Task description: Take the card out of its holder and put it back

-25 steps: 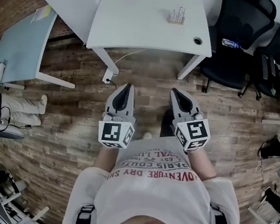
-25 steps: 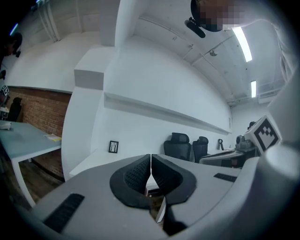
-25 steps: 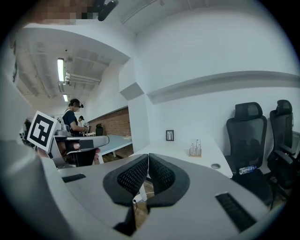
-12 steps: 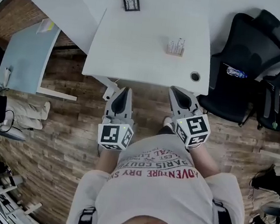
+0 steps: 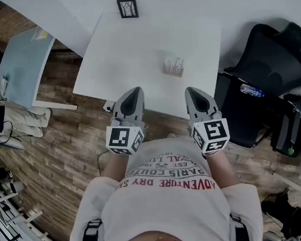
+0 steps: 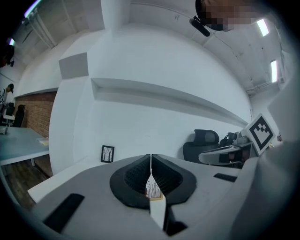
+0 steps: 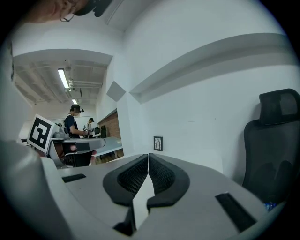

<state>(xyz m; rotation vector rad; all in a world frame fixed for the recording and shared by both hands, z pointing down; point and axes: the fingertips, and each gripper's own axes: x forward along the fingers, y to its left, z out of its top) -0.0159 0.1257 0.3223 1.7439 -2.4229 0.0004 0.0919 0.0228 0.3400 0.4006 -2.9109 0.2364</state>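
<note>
A small wooden holder with a card standing in it sits on the white table, right of its middle. In the left gripper view the card and holder show just beyond the jaw tips. My left gripper hangs over the table's near edge, shut and empty. The right gripper is level with it, a little to the right and just short of the holder, also shut with nothing between its jaws.
A small black picture frame stands at the table's far left corner. Black office chairs crowd the right side, one with a water bottle on its seat. A pale blue desk is at the left. People work at desks in the background.
The person has stepped up to the white table. Both shut grippers have moved from over the wooden floor to the table's near edge, closer to the card holder.
</note>
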